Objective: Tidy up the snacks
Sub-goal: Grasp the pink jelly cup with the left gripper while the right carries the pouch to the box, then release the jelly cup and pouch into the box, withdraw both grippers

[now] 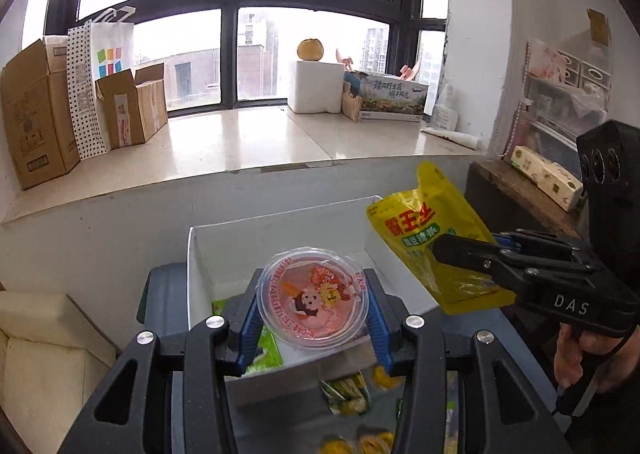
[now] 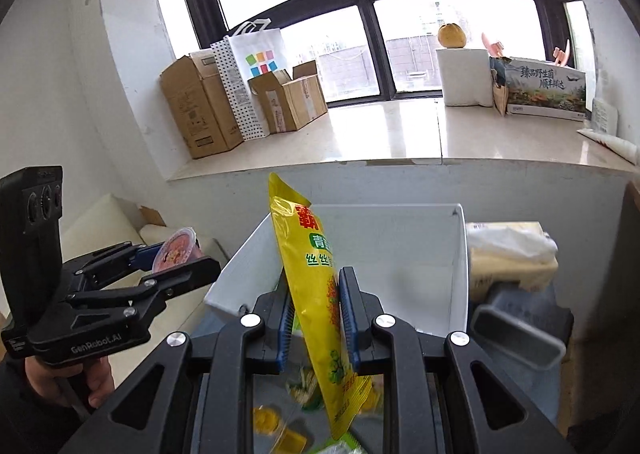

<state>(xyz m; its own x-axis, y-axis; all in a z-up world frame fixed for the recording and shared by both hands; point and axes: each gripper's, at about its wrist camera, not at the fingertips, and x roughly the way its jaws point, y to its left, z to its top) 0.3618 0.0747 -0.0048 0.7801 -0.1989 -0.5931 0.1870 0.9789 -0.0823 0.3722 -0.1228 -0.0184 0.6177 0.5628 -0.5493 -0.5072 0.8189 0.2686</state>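
The left gripper (image 1: 313, 310) is clamped on a round pink jelly cup (image 1: 313, 296), its blue pads pressed against both sides; the clear lid carries a cartoon figure and a ring of red print too small to read. The cup hangs above the near edge of a white open box (image 1: 280, 238), which sits on a dark blue-grey surface. A green packet (image 1: 266, 350) lies inside the box.

The right gripper (image 2: 316, 314) pinches a yellow snack pouch (image 2: 316, 294) between its pads and holds it upright over the same white box (image 2: 460, 266). Large red Chinese characters and a green label band mark the pouch. The right tool's body reads "DAS", the left one "GenRobot.AI".

More yellow and green wrapped snacks (image 2: 280, 430) lie on the surface below the grippers. On the windowsill stand cardboard boxes (image 1: 132, 106) and a printed carton (image 1: 392, 98) with Chinese text.
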